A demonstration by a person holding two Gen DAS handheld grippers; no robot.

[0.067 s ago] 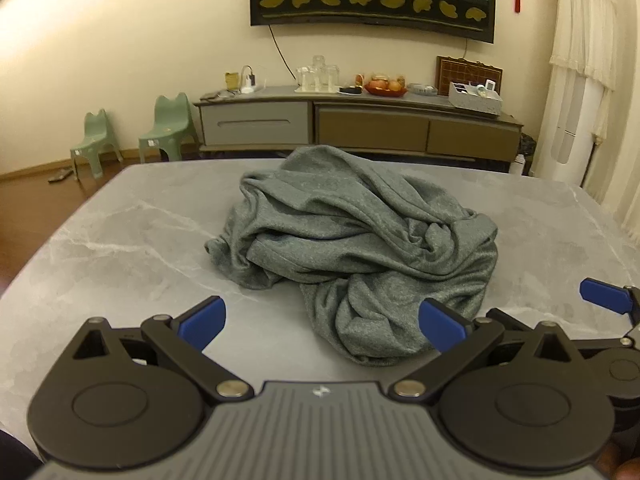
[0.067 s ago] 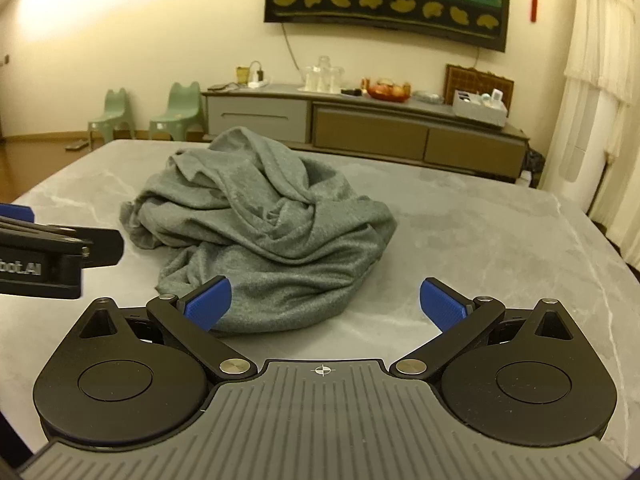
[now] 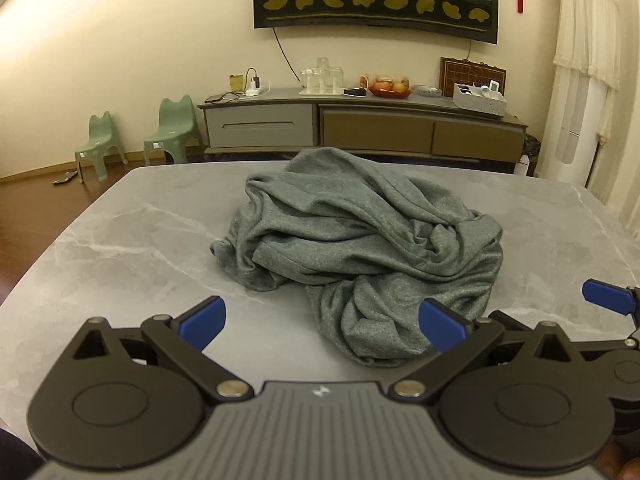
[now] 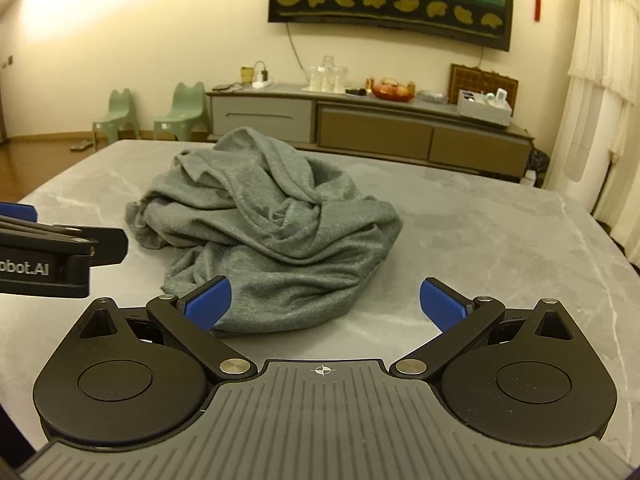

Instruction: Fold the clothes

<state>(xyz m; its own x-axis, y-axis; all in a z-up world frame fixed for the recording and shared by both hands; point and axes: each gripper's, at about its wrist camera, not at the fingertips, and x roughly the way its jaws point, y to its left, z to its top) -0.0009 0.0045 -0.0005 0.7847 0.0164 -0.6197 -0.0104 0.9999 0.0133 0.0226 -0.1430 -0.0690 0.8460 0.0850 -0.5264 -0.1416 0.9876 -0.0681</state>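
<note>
Nothing has visibly moved. Grey knit garment point(image 3: 360, 256) sits crumpled mid-counter point(image 3: 120, 240): soft, light, floppy. Left tool point(image 3: 322, 322) and right tool point(image 4: 324, 304) both spread, empty. Pinch the near hem edge.

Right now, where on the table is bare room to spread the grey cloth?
The table is bare right of the grey cloth up to its right edge, and left of it. The middle is crowded by the heap.
</note>
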